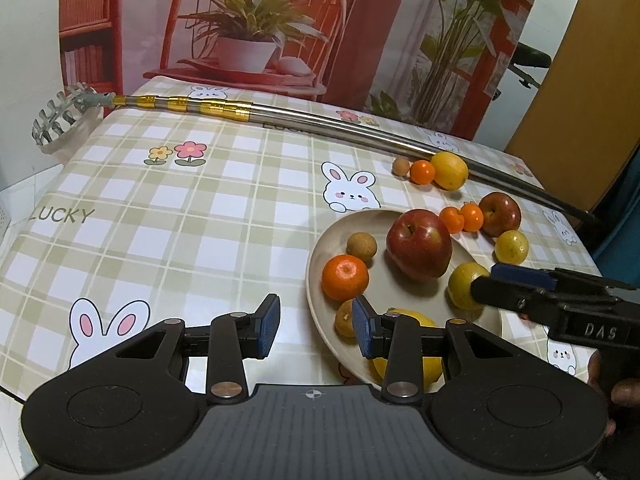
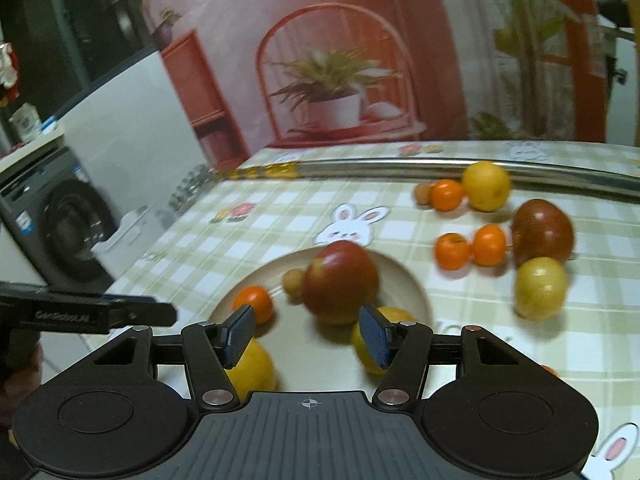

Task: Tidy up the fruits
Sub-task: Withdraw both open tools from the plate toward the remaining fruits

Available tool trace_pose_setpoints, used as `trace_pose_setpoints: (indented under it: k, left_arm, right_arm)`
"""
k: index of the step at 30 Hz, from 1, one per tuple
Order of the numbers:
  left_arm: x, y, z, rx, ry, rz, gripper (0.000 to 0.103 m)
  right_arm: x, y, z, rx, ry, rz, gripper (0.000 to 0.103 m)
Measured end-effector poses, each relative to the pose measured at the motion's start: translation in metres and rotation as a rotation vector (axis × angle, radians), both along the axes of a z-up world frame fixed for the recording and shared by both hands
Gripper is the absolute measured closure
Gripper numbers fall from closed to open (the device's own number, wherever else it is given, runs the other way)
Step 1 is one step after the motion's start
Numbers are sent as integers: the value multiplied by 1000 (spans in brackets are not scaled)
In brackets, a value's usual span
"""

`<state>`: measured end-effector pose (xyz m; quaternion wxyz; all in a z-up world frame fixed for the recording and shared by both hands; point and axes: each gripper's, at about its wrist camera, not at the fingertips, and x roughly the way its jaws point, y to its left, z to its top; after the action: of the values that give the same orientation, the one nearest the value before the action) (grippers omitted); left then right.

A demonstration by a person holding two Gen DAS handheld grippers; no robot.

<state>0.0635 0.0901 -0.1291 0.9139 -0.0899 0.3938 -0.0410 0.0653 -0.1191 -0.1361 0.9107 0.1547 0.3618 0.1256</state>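
A beige plate (image 1: 316,248) on the checked tablecloth holds a red apple (image 1: 418,244), a mandarin (image 1: 345,277), a brown longan (image 1: 361,247), a yellow lemon (image 1: 466,286) and more yellow fruit near its front rim. My left gripper (image 1: 316,328) hovers open at the plate's left front edge, with nothing between its fingers. My right gripper (image 2: 307,336) is open low over the plate (image 2: 256,276), facing the apple (image 2: 340,280) and holding nothing. In the left wrist view the right gripper (image 1: 486,280) sits against the lemon.
Off the plate to the right lie a second apple (image 1: 500,214), two mandarins (image 1: 462,218), a yellow fruit (image 1: 512,246), and farther back a lemon (image 1: 450,170), mandarin (image 1: 422,172) and longan (image 1: 401,167). A telescopic metal rod (image 1: 280,114) crosses the table's back. A washing machine (image 2: 60,232) stands left.
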Motion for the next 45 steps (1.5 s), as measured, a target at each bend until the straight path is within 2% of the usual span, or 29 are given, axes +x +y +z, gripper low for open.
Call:
trace_pose_setpoints:
  k: [16,26,31,36,41,45]
  left_arm:
    - [3,-2,-5,5,23,-8,62]
    - [16,-1,8,15,4,-20,62]
    - [38,-10,23,28,-20,-56,62]
    - [73,-31,42,78,-72,-121,62]
    - [116,-67,47,207,-140,-207,62]
    - [156,-88,38,189,-136,-270,62]
  right_arm:
    - [-10,-33,-6,-39,-10,-162,48]
    - [-9,-55,5,-155,-87,-218,48]
    - [-4,-78,9,-200,-123,-269,48]
    - [2,-105,7,-191,-141,-331,48]
    - [7,-129,-3,-147,-137,-374,48]
    - [11,-143,-13,-131,-118,-400,48]
